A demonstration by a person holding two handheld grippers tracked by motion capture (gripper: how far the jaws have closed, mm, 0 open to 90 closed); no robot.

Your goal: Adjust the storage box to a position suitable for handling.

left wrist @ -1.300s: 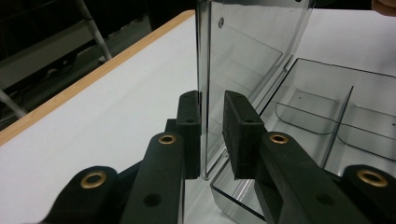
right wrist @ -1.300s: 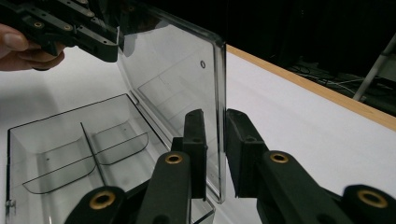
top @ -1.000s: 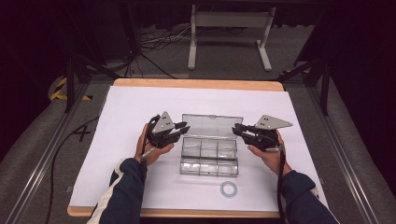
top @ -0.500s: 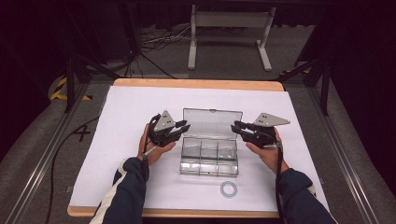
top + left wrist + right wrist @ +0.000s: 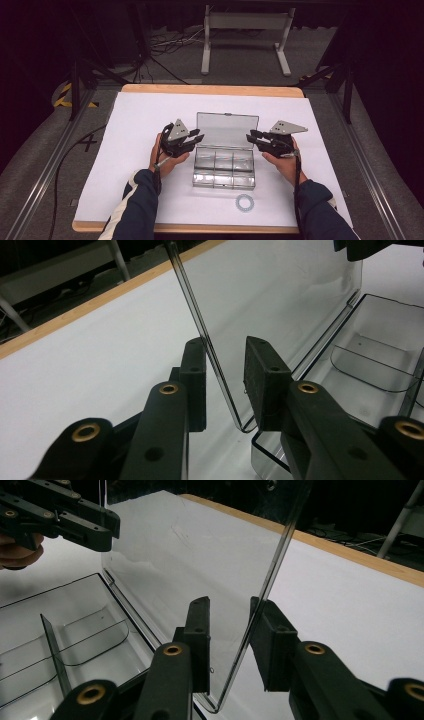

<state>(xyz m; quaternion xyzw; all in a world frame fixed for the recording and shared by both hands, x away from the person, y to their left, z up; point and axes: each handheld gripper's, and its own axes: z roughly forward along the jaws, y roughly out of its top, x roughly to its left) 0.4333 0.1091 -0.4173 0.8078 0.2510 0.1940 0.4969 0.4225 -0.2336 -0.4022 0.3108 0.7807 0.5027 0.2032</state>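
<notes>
- High view: our left gripper [image 5: 192,139] and right gripper [image 5: 254,136] flank the box [image 5: 224,167] on the surface [image 5: 140,115], at its raised lid [image 5: 227,130].
- Left gripper view: jaws open, lid's edge [image 5: 210,347] between them, untouched.
- Right gripper view: jaws open; lid's other edge [image 5: 265,595] against the right pad.

One clear box [image 5: 225,162] (lid up), one ring [image 5: 245,202], two tools [image 5: 192,141].
</notes>
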